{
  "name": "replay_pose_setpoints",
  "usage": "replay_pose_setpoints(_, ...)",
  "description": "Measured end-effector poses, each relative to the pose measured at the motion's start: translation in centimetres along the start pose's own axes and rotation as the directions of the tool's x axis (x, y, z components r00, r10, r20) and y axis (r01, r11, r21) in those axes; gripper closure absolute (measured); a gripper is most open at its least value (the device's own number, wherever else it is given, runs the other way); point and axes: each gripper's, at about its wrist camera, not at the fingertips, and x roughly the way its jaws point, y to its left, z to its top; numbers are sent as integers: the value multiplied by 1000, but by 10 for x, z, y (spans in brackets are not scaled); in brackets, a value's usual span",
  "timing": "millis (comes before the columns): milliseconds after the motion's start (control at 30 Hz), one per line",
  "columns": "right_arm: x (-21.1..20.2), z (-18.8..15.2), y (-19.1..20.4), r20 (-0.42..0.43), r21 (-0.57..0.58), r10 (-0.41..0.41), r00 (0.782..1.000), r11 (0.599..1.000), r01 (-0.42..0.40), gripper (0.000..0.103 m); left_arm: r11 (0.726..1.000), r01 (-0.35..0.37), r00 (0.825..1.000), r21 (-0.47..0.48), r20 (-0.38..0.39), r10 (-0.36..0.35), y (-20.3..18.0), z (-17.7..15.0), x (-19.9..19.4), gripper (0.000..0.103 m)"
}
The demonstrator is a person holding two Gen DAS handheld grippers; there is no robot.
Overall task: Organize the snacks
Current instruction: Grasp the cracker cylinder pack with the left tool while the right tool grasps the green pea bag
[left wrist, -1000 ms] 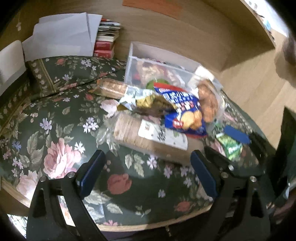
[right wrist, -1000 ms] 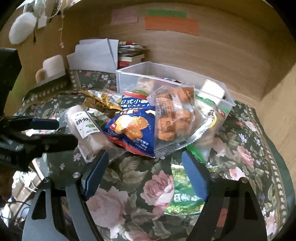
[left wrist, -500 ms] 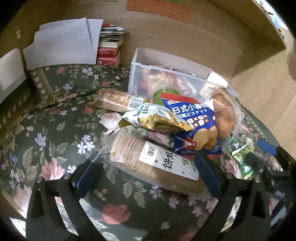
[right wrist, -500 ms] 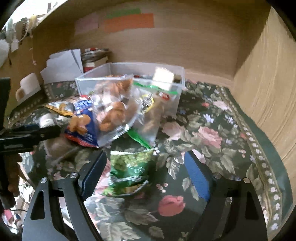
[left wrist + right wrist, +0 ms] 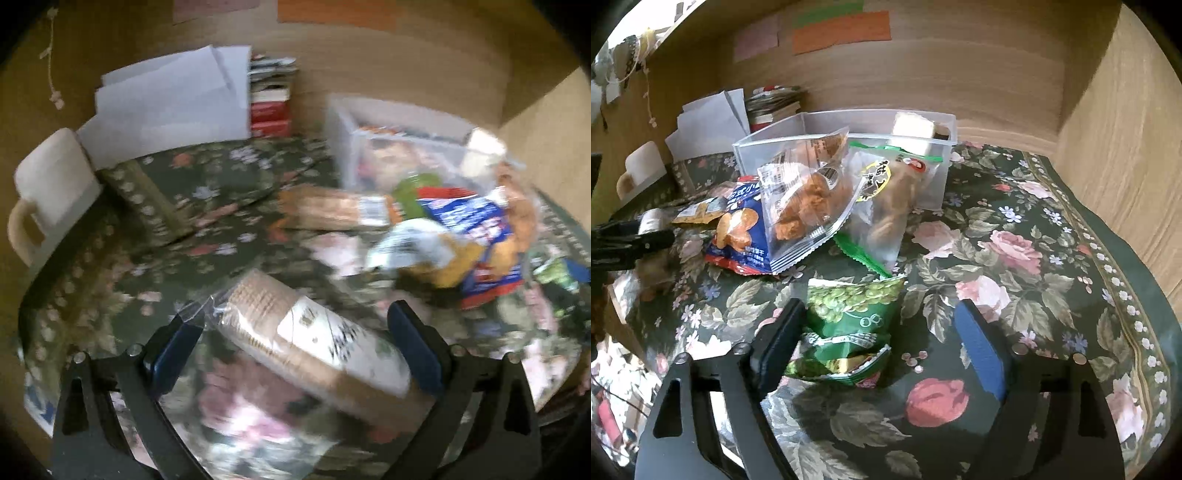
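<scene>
Snack packs lie heaped before a clear plastic bin (image 5: pixel 934 136) on a floral cloth. My left gripper (image 5: pixel 295 343) is open, its fingers on either side of a long roll of round crackers (image 5: pixel 314 339) with a white label. My right gripper (image 5: pixel 879 343) is open around small green pea packets (image 5: pixel 849 317), which lie nearer the left finger. A blue biscuit bag (image 5: pixel 742 229), a clear bag of fried snacks (image 5: pixel 805 199) and a zip bag of brown snacks (image 5: pixel 890 199) lean at the bin. A second cracker roll (image 5: pixel 332 210) and a gold packet (image 5: pixel 417 243) show in the blurred left wrist view.
White papers (image 5: pixel 173 99) and stacked books (image 5: pixel 269 99) stand against the wooden back wall. A cream mug (image 5: pixel 51 188) sits at the far left. A wooden side wall (image 5: pixel 1126 147) rises on the right. The cloth's bordered edge (image 5: pixel 1123 295) runs along the right.
My left gripper moved forward over the cracker roll, which now lies between its fingers. My right gripper swung right and closed in on the green packets.
</scene>
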Motion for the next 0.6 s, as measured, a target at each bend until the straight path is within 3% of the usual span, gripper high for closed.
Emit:
replay_pose_setpoints(67, 0, 0, -1, 2, -1, -15, 1000, 1000, 15, 32, 999, 2, 1000, -38, -31, -3, 7, 1, 3, 5)
replay_pose_setpoints(300, 0, -1, -1, 13, 3, -35, 999, 999, 35, 54, 986, 1, 1000, -169, -30, -6, 13, -19, -6, 5)
replay_pose_setpoints(433, 1, -1, -1, 15, 6, -32, 999, 999, 32, 62, 984, 4, 1000, -179, -2, -5, 5, -35, -9, 8)
replay_pose_setpoints(533, 1, -1, -2, 17, 5, -30, 999, 1000, 30, 63, 991, 10, 1000, -134, 28, -7, -5, -34, -14, 31)
replay_pose_setpoints(600, 1, -1, -3, 19, 11, -27, 999, 1000, 26, 63, 993, 36, 999, -113, 38, -32, -8, -29, -17, 55)
